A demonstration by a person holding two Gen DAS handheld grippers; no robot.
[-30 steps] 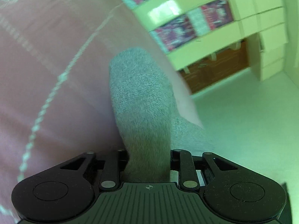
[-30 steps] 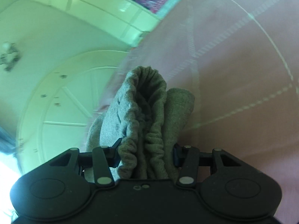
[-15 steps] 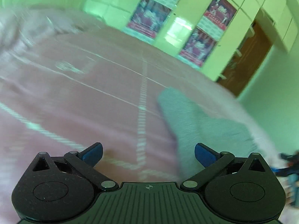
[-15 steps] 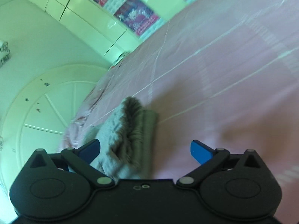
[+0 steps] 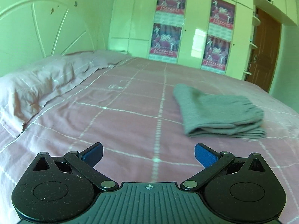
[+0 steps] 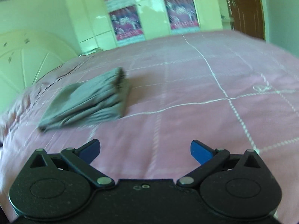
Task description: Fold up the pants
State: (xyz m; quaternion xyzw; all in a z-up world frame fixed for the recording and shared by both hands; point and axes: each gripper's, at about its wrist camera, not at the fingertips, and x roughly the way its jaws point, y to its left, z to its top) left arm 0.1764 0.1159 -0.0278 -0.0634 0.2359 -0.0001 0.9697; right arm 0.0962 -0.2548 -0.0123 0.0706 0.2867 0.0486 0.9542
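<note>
The grey pants (image 5: 218,113) lie folded in a compact stack on the pink bedspread (image 5: 121,123), up and to the right of my left gripper (image 5: 148,154). That gripper stands open above the bedspread with nothing between its blue pads. In the right wrist view the same folded pants (image 6: 89,100) rest at the left, ahead of my right gripper (image 6: 144,150), which is also open and holds nothing. Both grippers are well clear of the pants.
A pink pillow (image 5: 43,82) lies at the left by the white headboard (image 5: 43,26). Pale wardrobe doors with posters (image 5: 168,22) stand behind the bed, and a brown door (image 5: 265,48) is at the right. The bed's far edge runs below the wardrobe.
Both grippers were shut on the grey pants a second ago. They have let go, opened wide and pulled back from the pants, which now lie folded on the bedspread.
</note>
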